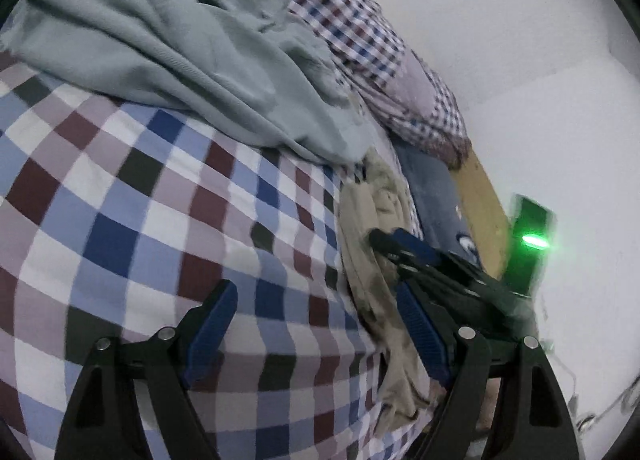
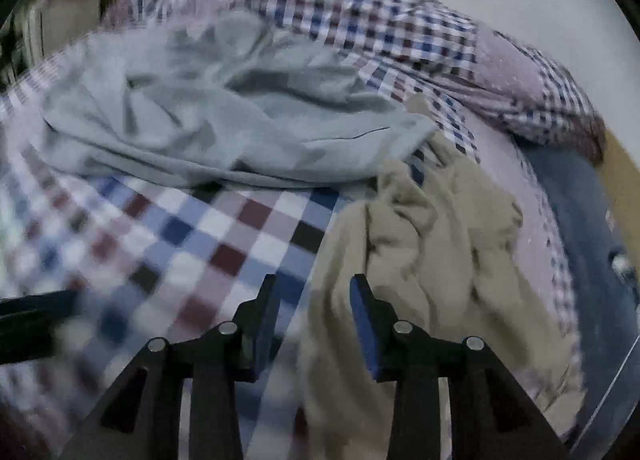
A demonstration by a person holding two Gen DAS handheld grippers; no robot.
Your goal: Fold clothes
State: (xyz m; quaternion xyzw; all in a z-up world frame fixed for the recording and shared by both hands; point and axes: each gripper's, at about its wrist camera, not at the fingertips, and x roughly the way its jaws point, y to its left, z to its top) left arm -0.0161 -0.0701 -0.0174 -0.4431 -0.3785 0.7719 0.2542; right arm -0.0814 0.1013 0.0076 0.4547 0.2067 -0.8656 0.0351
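Note:
A crumpled beige garment (image 2: 440, 228) lies on the checked bedsheet (image 2: 224, 228), near the bed's right edge. My right gripper (image 2: 314, 284) is open just above the garment's left edge, with cloth and sheet showing between its fingers. In the left wrist view the same beige garment (image 1: 376, 220) sits at the right, and the right gripper (image 1: 384, 240) hovers over it. My left gripper (image 1: 316, 296) is open wide over the checked bedsheet (image 1: 140, 200), holding nothing. A rumpled grey-green garment (image 1: 168, 40) (image 2: 224, 120) lies further back.
A pillow in a small-check cover (image 1: 380, 44) (image 2: 400, 20) lies behind the clothes. A dark blue fabric (image 1: 432, 188) (image 2: 580, 220) and a wooden bed frame (image 1: 480, 200) run along the right edge. A device with a green light (image 1: 532, 240) stands by the white wall (image 1: 520, 20).

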